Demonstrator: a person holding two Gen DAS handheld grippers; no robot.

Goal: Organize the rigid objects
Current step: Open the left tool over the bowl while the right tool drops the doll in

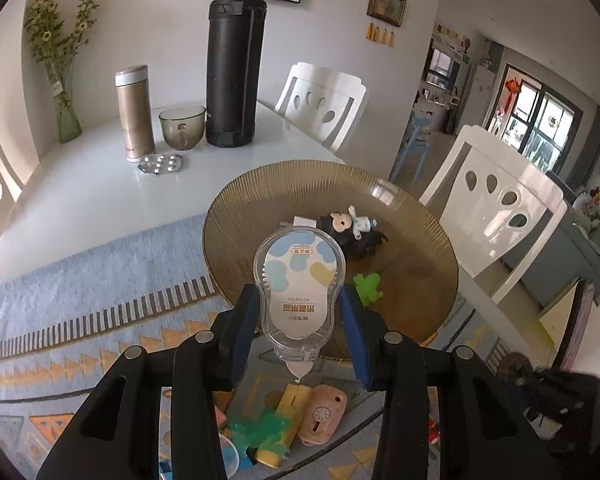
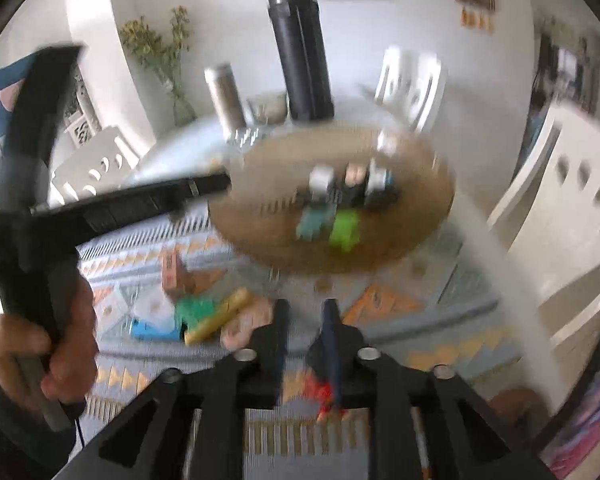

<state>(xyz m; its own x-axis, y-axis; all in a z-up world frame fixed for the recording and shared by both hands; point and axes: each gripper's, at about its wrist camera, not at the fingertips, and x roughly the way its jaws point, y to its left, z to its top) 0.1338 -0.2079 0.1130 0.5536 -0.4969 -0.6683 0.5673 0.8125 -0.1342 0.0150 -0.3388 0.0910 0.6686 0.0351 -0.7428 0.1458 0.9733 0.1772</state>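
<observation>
My left gripper (image 1: 298,312) is shut on a clear correction-tape dispenser (image 1: 299,280) with a blue and yellow label, held above the near rim of a ribbed amber glass plate (image 1: 260,184). On the plate lie a black toy figure (image 1: 354,232) and a green toy (image 1: 367,286). Below the gripper on the mat lie a pink device (image 1: 322,414), a yellow bar (image 1: 284,408) and a green toy (image 1: 260,430). In the blurred right wrist view my right gripper (image 2: 306,316) stands slightly open and empty above the mat, with the plate (image 2: 420,236) ahead and the left gripper's handle (image 2: 132,200) at left.
A patterned blue mat (image 1: 80,312) covers the near half of the white table (image 1: 80,200). At the back stand a tall black flask (image 1: 234,64), a gold thermos (image 1: 134,114), a glass cup (image 1: 181,126), a pill blister (image 1: 164,163) and a flower vase (image 1: 66,116). White chairs (image 1: 496,216) stand at right.
</observation>
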